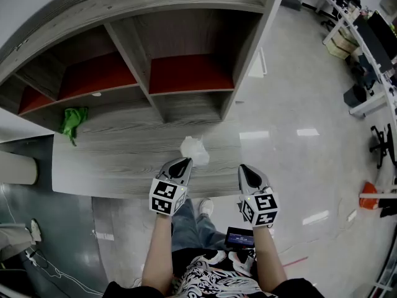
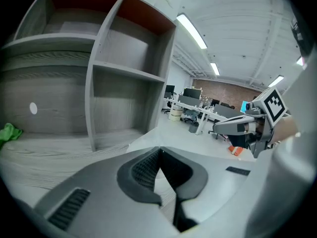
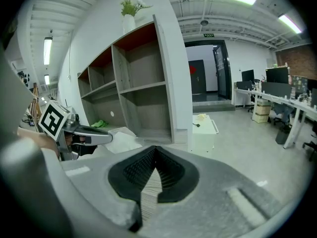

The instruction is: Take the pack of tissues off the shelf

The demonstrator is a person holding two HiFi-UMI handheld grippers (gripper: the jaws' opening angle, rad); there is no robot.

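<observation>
No readable text, labels or signs

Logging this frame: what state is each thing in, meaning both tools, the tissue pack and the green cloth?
Left tool, shut, nothing between its jaws.
Right tool, shut, nothing between its jaws.
Pack of tissues, lying on the shelf unit's ledge, just ahead of the left tool, not gripped.
Green cloth, crumpled on the same ledge, far left.
</observation>
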